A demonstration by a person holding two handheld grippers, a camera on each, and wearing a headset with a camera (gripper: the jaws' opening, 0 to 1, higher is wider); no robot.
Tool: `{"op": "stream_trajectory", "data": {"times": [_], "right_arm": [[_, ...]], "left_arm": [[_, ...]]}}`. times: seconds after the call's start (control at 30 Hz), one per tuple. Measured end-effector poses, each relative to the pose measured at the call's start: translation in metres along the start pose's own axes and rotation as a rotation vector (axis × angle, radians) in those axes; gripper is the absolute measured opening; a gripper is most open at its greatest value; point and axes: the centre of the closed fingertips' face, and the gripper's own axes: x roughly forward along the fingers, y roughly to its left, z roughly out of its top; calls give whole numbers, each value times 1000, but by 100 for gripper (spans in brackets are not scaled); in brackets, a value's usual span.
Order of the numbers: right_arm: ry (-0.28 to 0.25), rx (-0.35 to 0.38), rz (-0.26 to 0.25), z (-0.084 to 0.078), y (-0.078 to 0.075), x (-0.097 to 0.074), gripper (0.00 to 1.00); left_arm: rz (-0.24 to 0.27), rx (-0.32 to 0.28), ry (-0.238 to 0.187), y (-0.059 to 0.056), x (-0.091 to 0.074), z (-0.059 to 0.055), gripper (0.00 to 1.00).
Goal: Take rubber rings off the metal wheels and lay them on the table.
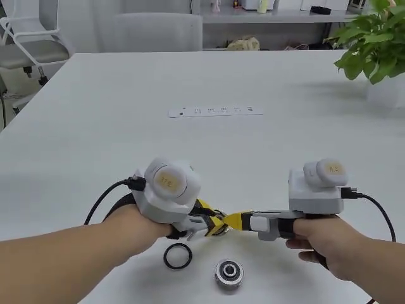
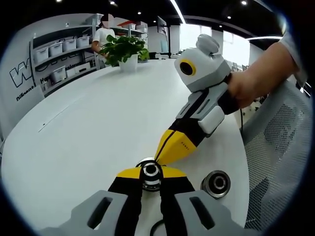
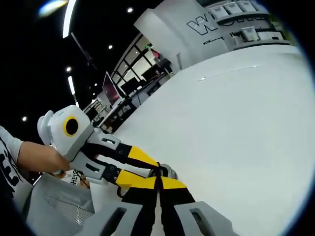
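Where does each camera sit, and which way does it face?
Head view: on the headset, looking down at the table; the left hand and right hand show, with left gripper and right gripper.
Left gripper view: on the left gripper, looking along its jaws, shut on a wheel; right hand shows.
Right gripper view: on the right gripper, facing the left one; left hand shows.
Shared: both gripper views see that wheel.
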Motion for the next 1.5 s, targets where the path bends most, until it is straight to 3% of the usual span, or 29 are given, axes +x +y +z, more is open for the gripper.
{"op": "stream_trajectory", "data": {"times": [0.37, 0.53, 0.9, 1.5], "right_arm": [[-2, 4, 2, 0, 0, 0, 0], [-6, 7, 5, 1, -1, -1, 0], [-11, 12, 8, 3, 1, -3, 0], [-35, 23, 17, 11, 3, -8, 0]], "left_arm": [[-5, 27, 7, -1, -1, 0, 8], [-19, 38, 11, -4, -3, -1, 14], [-26, 30, -13, -8, -13, 5, 19], [-24, 2, -69, -11, -45, 15, 32]]}}
